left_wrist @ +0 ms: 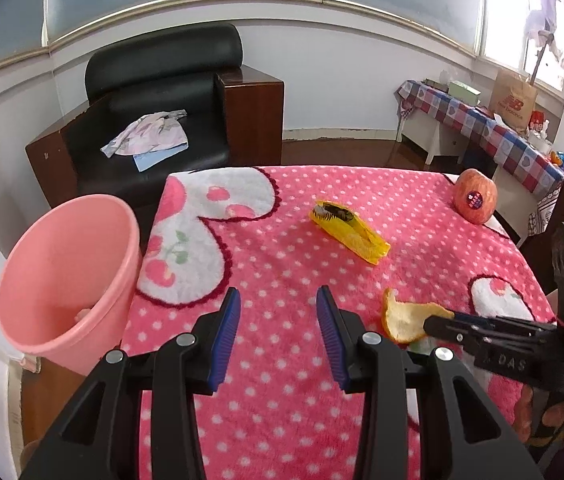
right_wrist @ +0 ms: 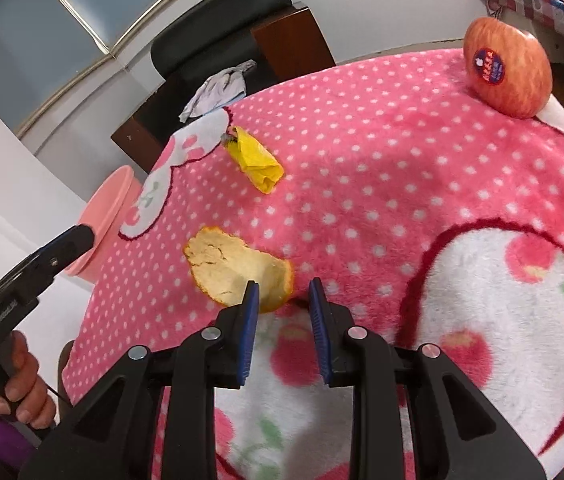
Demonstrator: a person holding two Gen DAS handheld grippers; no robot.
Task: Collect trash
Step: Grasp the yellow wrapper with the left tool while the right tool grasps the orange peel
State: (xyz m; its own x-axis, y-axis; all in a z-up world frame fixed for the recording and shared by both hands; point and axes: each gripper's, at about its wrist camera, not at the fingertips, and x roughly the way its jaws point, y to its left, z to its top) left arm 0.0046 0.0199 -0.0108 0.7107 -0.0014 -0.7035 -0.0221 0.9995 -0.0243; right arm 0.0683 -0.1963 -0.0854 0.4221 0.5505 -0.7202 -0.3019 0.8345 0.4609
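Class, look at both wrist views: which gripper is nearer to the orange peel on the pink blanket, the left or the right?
Right. The right gripper has its open fingertips at the orange peel, one finger overlapping its near edge. The left gripper hovers open over bare blanket, with the peel off to its right.

Wrapper [left_wrist: 349, 233] between bin [left_wrist: 66, 284] and apple [left_wrist: 475, 196]

1. We saw a red apple [left_wrist: 475, 196] with a sticker standing on the pink dotted blanket [left_wrist: 282, 360].
2. We saw a black armchair [left_wrist: 154, 112] behind it, holding crumpled cloth [left_wrist: 150, 136].
3. We saw a checkered side table [left_wrist: 481, 124] bearing a paper bag [left_wrist: 513, 98].
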